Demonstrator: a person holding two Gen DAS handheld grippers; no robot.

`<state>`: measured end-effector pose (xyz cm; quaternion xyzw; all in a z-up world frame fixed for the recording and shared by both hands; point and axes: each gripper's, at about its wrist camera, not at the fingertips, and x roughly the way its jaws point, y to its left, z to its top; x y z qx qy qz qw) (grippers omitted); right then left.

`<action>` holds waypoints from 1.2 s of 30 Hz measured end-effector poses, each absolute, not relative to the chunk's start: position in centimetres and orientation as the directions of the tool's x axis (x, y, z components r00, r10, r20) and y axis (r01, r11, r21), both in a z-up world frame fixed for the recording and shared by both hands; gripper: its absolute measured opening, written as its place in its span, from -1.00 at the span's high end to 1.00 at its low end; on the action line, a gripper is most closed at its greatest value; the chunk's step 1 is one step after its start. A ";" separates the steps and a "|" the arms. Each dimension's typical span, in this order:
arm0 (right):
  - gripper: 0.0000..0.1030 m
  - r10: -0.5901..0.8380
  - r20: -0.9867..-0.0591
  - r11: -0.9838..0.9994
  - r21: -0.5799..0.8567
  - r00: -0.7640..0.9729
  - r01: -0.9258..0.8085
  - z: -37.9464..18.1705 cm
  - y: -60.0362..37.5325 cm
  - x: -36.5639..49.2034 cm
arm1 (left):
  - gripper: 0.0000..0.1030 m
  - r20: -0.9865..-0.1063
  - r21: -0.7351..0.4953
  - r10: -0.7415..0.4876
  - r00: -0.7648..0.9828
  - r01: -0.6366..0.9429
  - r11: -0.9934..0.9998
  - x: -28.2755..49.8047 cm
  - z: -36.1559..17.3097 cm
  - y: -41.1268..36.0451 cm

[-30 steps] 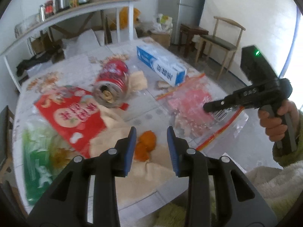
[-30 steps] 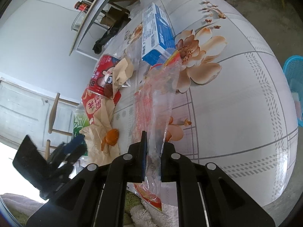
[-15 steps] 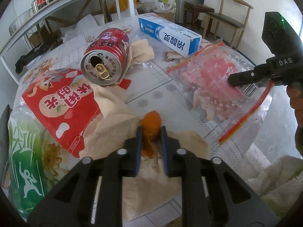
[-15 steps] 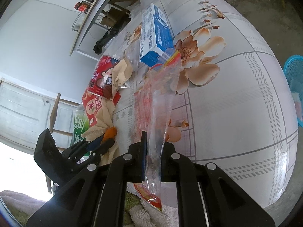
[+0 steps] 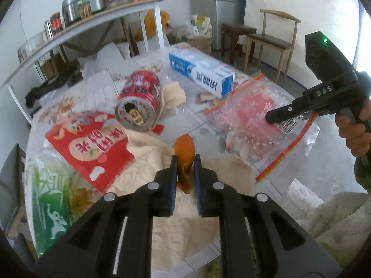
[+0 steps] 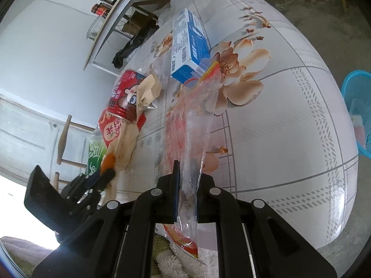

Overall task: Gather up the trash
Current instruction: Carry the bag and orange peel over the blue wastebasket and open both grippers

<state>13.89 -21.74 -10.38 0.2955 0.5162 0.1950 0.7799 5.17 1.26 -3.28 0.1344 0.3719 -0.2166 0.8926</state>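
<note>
The orange peel [image 5: 184, 156] sits clamped between the left gripper [image 5: 185, 162] fingers, above the beige napkin [image 5: 162, 153] at the worktop [image 6: 278, 115] near edge. The right gripper [image 6: 186, 173] fingers are clamped on the clear zip bag [image 6: 192, 120]. A red can [image 5: 139, 102] lies beyond.

Ahead of my left gripper [image 5: 185, 162] the way is crowded: a red drink can on its side [image 5: 139, 105], a red printed snack packet [image 5: 90, 150] and crumpled beige paper [image 5: 162, 153]. To my right, the flowered white tabletop [image 6: 289, 120] lies bare toward what seems to be a blue plastic basket [image 6: 358, 113] beyond its edge.
</note>
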 end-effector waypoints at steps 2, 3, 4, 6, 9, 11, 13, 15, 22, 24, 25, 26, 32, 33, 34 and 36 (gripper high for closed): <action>0.82 0.602 -0.691 0.756 0.655 0.400 -0.005 -10.1 -21.7 13.7 | 0.77 -0.705 0.075 -0.300 0.642 0.488 0.869 4.8 -2.7 1.4; 0.82 0.599 -0.691 0.757 0.653 0.405 -0.007 -10.0 -21.7 13.6 | 0.77 -0.697 0.075 -0.305 0.648 0.490 0.868 4.6 -2.5 1.4; 0.82 0.598 -0.690 0.758 0.653 0.407 -0.007 -9.9 -21.7 13.5 | 0.77 -0.687 0.083 -0.309 0.657 0.494 0.866 4.3 -2.3 1.3; 0.82 0.597 -0.688 0.758 0.653 0.413 -0.008 -9.7 -21.7 13.3 | 0.76 -0.679 0.103 -0.304 0.668 0.497 0.862 3.9 -2.2 1.2; 0.83 0.595 -0.685 0.757 0.653 0.421 -0.010 -9.5 -21.9 13.0 | 0.76 -0.677 0.111 -0.300 0.673 0.495 0.862 3.7 -2.1 1.0; 0.83 0.595 -0.679 0.757 0.654 0.430 -0.015 -9.2 -22.0 12.7 | 0.76 -0.672 0.095 -0.309 0.673 0.492 0.865 3.5 -1.9 1.0; 0.84 0.592 -0.673 0.758 0.652 0.443 -0.022 -8.9 -22.3 12.4 | 0.77 -0.666 0.082 -0.317 0.675 0.489 0.869 3.3 -1.6 1.2; 0.85 0.588 -0.667 0.758 0.652 0.458 -0.024 -8.7 -22.6 12.1 | 0.77 -0.657 0.074 -0.325 0.680 0.488 0.870 3.2 -1.3 1.1; 0.88 0.568 -0.626 0.744 0.668 0.535 -0.007 -7.8 -24.8 10.3 | 0.78 -0.650 0.011 -0.394 0.650 0.527 0.850 4.3 0.1 -0.7; 0.88 0.548 -0.610 0.741 0.672 0.571 0.007 -7.2 -26.1 9.6 | 0.79 -0.646 -0.004 -0.425 0.634 0.553 0.833 4.9 0.5 -1.8; 0.88 0.534 -0.601 0.738 0.674 0.595 0.019 -6.9 -27.1 9.1 | 0.79 -0.643 -0.015 -0.448 0.621 0.575 0.818 5.4 0.9 -2.7; 0.88 0.521 -0.594 0.737 0.676 0.613 0.028 -6.6 -27.8 8.7 | 0.79 -0.641 -0.032 -0.476 0.602 0.599 0.800 5.9 1.3 -3.6; 0.88 0.343 -0.563 0.727 0.666 0.752 0.167 -4.9 -35.5 4.9 | 0.79 -0.648 -0.139 -0.618 0.445 0.728 0.671 9.2 3.1 -11.0; 0.88 0.304 -0.566 0.721 0.663 0.767 0.203 -4.8 -36.9 4.3 | 0.79 -0.653 -0.144 -0.627 0.424 0.744 0.652 9.5 3.1 -12.3; 0.88 0.267 -0.572 0.714 0.658 0.776 0.239 -4.9 -38.2 3.8 | 0.79 -0.666 -0.152 -0.636 0.390 0.764 0.627 10.3 3.2 -14.2; 0.88 0.185 -0.597 0.697 0.639 0.781 0.324 -5.3 -41.4 2.8 | 0.78 -0.692 -0.194 -0.651 0.312 0.788 0.584 11.6 3.0 -17.5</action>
